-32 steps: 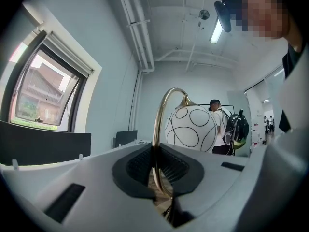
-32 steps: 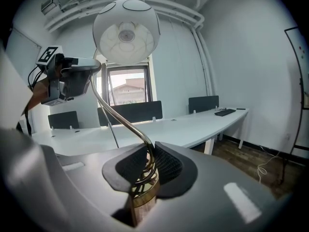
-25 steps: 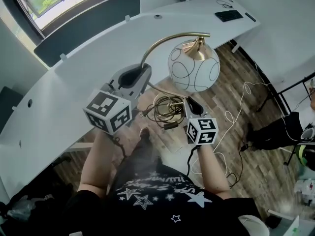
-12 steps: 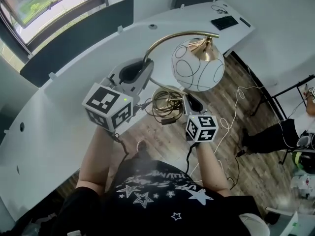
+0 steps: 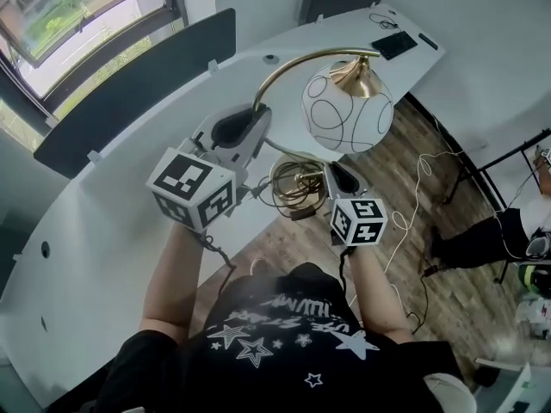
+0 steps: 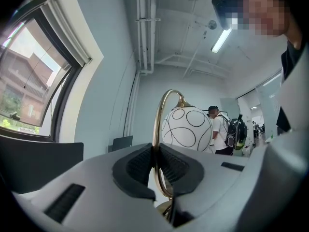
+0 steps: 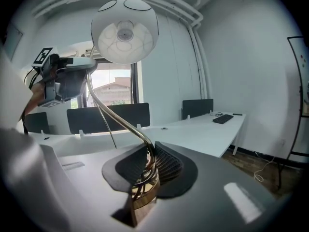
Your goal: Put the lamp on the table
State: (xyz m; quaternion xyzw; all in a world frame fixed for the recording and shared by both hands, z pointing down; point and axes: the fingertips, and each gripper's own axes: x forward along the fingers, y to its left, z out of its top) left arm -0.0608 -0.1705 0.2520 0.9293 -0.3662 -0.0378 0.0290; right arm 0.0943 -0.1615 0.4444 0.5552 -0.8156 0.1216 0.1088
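Head view, nearest the person: the right gripper is seen clenched on the lamp low down. In the right gripper view the brass stem is pinched between the dark pads, just above the base, with the coiled cord bunched beside the jaws. A little further out and higher, the left gripper is clamped on the curved brass arm, which is squeezed between its 2 pads in the left gripper view. The white globe shade hangs beyond the left gripper and above and ahead of the right one. The lamp is thus held in the air by both grippers, close to the near edge of the white table, which lies ahead of and below them, with wooden floor under the right gripper.

The carry step is judged to be in hand. Next, the lamp would need to be brought forward over the tabletop, kept upright and lowered until the base is seated flat. Only then should it be released, with the loose cord watched.
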